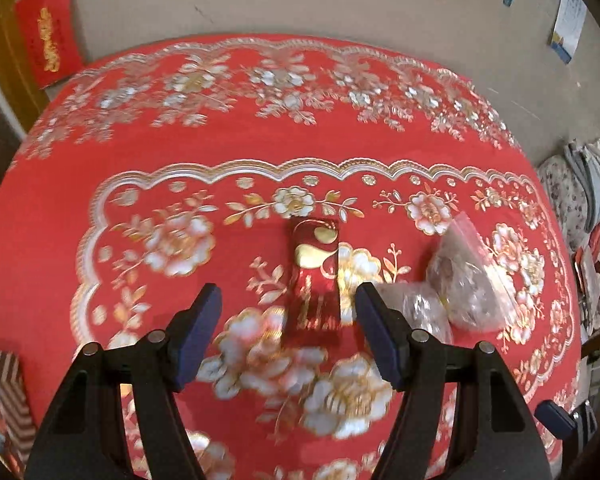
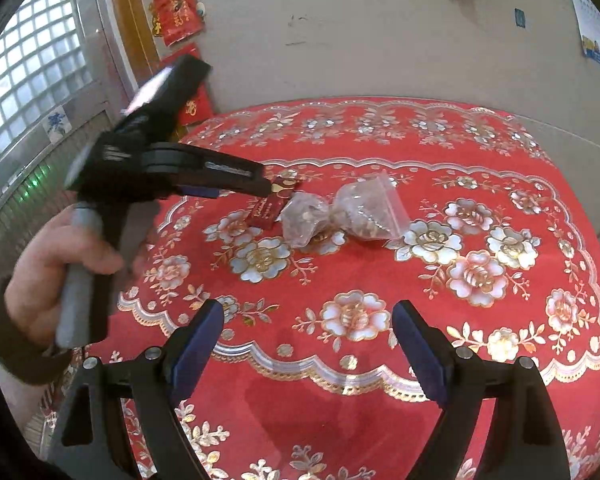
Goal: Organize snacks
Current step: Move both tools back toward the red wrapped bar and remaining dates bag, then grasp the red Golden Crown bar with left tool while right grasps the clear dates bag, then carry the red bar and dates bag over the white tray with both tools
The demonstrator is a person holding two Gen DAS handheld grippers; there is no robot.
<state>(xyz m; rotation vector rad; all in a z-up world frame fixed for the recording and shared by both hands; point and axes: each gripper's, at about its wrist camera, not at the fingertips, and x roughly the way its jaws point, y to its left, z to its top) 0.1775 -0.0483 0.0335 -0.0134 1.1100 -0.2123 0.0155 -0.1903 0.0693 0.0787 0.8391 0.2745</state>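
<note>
A red and gold snack packet (image 1: 314, 276) lies flat on the red flowered tablecloth (image 1: 180, 140). It also shows in the right wrist view (image 2: 270, 205). My left gripper (image 1: 288, 304) is open and empty, its fingers either side of the packet's near end, above it. Right of the packet lie two clear bags of snacks: a small knotted one (image 1: 418, 308) (image 2: 304, 216) and a larger zip bag (image 1: 466, 276) (image 2: 366, 210). My right gripper (image 2: 308, 322) is open and empty, low over the table's near part. The left gripper (image 2: 240, 184) shows in the right wrist view, held by a hand, over the packet.
A beige wall stands behind the table (image 2: 500, 240). Red decorations (image 2: 176, 4) hang beside a wooden door frame at the left. A striped box (image 1: 14, 396) sits at the table's near left. Folded cloths (image 1: 580, 192) lie off the table's right edge.
</note>
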